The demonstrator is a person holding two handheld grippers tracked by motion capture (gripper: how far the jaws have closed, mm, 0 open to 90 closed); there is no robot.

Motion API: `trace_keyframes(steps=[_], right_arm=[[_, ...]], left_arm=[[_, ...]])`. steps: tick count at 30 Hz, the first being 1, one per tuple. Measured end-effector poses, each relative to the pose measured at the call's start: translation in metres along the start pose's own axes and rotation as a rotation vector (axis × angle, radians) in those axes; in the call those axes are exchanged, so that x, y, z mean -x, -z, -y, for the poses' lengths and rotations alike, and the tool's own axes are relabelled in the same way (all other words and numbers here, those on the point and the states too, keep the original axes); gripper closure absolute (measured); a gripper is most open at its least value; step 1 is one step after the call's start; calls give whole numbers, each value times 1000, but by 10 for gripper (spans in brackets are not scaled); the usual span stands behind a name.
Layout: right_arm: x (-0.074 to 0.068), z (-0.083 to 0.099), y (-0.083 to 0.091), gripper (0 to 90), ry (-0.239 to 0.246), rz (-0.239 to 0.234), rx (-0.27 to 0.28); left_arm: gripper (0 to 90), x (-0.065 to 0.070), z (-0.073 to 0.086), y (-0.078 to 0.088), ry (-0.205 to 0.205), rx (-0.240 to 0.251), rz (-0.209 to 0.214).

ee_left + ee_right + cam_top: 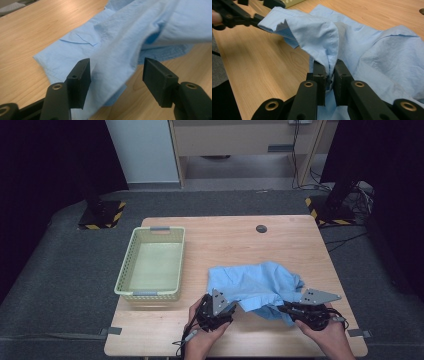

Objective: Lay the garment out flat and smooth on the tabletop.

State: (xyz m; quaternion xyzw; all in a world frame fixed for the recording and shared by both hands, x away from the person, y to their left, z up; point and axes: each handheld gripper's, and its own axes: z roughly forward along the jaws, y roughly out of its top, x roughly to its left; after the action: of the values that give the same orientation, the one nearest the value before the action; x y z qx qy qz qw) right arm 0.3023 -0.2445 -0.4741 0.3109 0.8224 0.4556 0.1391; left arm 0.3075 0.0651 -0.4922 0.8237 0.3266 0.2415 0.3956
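The light blue shirt (260, 282) lies crumpled on the near right part of the wooden table (225, 237), just right of the basket. Its bulk runs roughly across the table, from a flatter corner at the left toward a bunched end at the right, and its near edge is lifted off the wood between the two grippers. The cloth is thin and creased, with stitched seams and hems; in the left gripper view a small pointed flap (86, 40) lies on the flat part, and folds throw darker blue shadows.

The right gripper (330, 75) has its jaws nearly together on a gathered fold of the shirt, the cloth pinched between the pads and rising above them in a hemmed ridge. In the high view it sits at the shirt's near right corner (295, 310), held by the person's right hand (325, 332).

The left gripper (116, 75) stands about half open; a hanging strip of the shirt passes between the jaws, lying against the left pad and clear of the right one, so it is not clamped. It sits at the shirt's near left edge.

A pale green slotted basket (125, 280) stands on the table's left side, apart from the shirt.
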Motion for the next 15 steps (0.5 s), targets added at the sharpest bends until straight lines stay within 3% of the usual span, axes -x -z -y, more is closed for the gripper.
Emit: trace_keyframes(steps=[4,11,15], right_arm=[[-1,1,-1,822,5,-4,-3],[-4,1,-1,822,17,1,-20],[-9,1,3,822,27,-7,-21]], left_arm=[[520,-2,2,-11,-20,-12,-9],[831,1,5,-14,-10,-58,37],[875,2,2,-3,5,-49,63]])
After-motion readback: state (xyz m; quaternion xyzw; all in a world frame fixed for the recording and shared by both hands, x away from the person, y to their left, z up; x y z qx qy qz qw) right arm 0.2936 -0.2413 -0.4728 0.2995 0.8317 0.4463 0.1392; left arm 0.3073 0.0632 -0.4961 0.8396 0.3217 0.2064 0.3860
